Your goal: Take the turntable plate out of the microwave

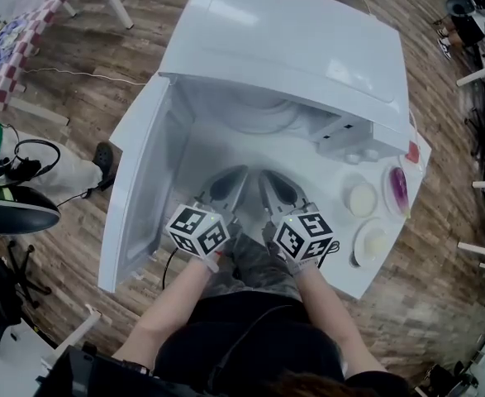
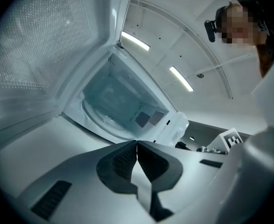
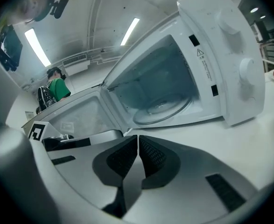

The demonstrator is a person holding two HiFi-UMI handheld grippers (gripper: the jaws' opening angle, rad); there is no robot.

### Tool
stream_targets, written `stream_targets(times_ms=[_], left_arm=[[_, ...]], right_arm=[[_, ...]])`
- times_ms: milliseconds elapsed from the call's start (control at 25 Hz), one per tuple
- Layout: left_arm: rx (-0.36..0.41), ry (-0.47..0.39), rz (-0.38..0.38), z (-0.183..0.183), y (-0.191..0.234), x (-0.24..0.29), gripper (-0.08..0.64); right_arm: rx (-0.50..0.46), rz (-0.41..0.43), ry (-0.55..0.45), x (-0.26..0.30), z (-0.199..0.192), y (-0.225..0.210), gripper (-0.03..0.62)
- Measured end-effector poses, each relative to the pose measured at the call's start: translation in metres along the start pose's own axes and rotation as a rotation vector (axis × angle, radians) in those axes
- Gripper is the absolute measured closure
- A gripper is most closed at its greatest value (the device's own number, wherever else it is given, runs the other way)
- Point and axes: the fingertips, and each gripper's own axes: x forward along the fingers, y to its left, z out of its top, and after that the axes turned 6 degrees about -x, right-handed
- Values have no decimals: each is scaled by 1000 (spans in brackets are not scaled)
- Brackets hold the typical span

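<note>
**Removal at its outset, nothing yet gripped**

The left gripper is shown with its dark, ribbed pads pressed together and nothing between them. The right gripper is likewise closed and empty. Both are held side by side, just above the white table, and are pointed at the mouth of the microwave. Each is built of smooth grey moulded shells and carries a marker cube printed with black-and-white squares.

The door is seen swung fully open to the person's left, so access can be judged as already gained. Its inner window is covered by a fine perforated mesh. The turntable plate lies flat on the cavity floor, well apart from both grippers. It is a round, translucent disc, probably glass, with a raised rim and a faint central hub. It can therefore be expected to be smooth, rigid and slippery at the edge.

What is left, by this reading, is nearly the whole task: the jaws are to be opened, the rim is to be reached and pinched, and the plate is to be lifted and drawn out.

The cabinet is made of glossy white plastic or enamelled sheet, with two round knobs on its control panel. To the right of it, three small round dishes are set on the table.
</note>
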Motion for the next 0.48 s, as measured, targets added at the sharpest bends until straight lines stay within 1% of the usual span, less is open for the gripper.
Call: stream_targets(times_ms=[200, 320, 480], left_arm=[[-50, -3, 21, 5, 16, 16, 548], [-44, 8, 34, 5, 23, 25, 548], [-47, 16, 64, 4, 30, 29, 548]], right_arm=[[102, -15, -1, 23, 3, -17, 571], [134, -26, -7, 35, 7, -25, 571], [221, -27, -17, 46, 9, -32, 571]])
